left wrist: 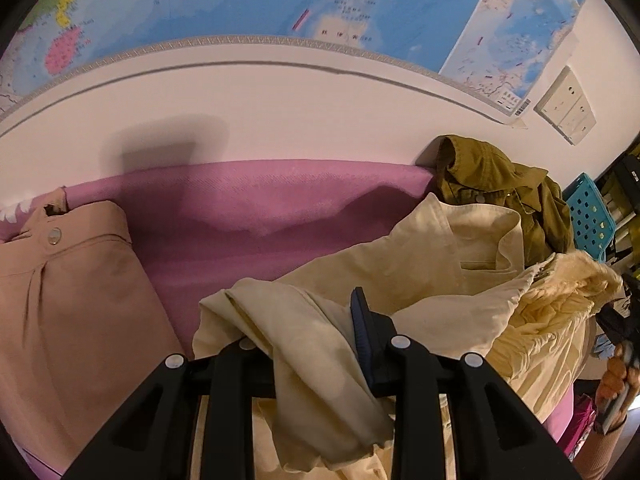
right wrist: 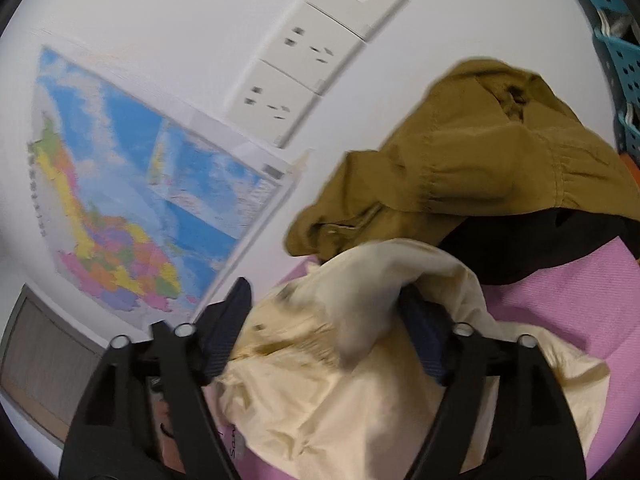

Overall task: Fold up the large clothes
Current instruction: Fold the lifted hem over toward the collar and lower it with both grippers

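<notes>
A large cream garment [left wrist: 432,248] lies crumpled on the pink cover [left wrist: 256,208]. My left gripper [left wrist: 304,340] is shut on a fold of it; the cloth drapes over the left finger and hides it, while the blue pad [left wrist: 362,332] of the right finger shows. In the right wrist view the cream garment [right wrist: 352,384] bulges between the fingers of my right gripper [right wrist: 326,320]. Its jaws stand wide open, and the cloth hangs loosely over the right finger [right wrist: 424,336] without being pinched.
An olive jacket [left wrist: 500,184] is heaped against the wall behind the cream garment, with a black garment [right wrist: 532,244] under it. A folded tan garment [left wrist: 68,292] lies at the left. A blue basket [left wrist: 592,216], wall sockets [right wrist: 312,64] and a map [right wrist: 152,200] surround the spot. A hand [left wrist: 616,380] shows at the right.
</notes>
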Tool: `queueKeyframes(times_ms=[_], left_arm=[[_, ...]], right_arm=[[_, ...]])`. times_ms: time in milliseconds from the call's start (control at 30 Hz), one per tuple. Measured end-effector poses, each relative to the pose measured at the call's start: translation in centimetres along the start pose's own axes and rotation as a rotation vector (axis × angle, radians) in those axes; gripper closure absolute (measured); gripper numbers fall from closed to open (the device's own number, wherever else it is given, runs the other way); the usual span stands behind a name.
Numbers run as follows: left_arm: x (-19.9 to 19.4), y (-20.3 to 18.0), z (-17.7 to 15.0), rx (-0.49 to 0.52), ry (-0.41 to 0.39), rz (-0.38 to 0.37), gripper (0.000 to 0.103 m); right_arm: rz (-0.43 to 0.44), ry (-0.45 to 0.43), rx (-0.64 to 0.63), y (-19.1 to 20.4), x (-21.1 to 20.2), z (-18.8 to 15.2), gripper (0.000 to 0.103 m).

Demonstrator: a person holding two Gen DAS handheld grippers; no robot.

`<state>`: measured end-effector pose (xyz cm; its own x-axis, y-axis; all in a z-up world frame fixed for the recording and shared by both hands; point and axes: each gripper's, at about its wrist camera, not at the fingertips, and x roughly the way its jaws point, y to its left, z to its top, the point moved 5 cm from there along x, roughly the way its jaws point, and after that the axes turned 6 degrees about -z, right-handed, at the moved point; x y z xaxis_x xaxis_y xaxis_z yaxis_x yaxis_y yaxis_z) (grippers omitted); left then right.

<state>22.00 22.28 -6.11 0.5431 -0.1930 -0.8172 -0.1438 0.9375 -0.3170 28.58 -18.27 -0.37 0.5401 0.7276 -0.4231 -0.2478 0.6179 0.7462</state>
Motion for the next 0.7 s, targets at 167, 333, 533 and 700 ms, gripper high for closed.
queueKeyframes(times_ms=[167, 333, 533, 700], left_arm=[[1.2, 0.8, 0.4, -0.031, 0.023, -0.004, 0.075], [2.2, 0.8, 0.6, -0.049, 0.034, 0.004, 0.074], [1.3, 0.8, 0.4, -0.067, 0.025, -0.037, 0.064], [-2.6, -0.5, -0.5, -0.016, -0.062, -0.111, 0.035]], right_arm=[[0.021, -0.034, -0.2, 4.0, -2.8, -2.9, 0.025], [-0.146, 0.069, -0.539, 8.4, 1.9, -9.2, 0.016], [-0.328, 0.157, -0.61, 6.5, 10.3, -11.1, 0.023], [-0.358, 0.185, -0.619, 5.1, 12.7, -10.9, 0.085]])
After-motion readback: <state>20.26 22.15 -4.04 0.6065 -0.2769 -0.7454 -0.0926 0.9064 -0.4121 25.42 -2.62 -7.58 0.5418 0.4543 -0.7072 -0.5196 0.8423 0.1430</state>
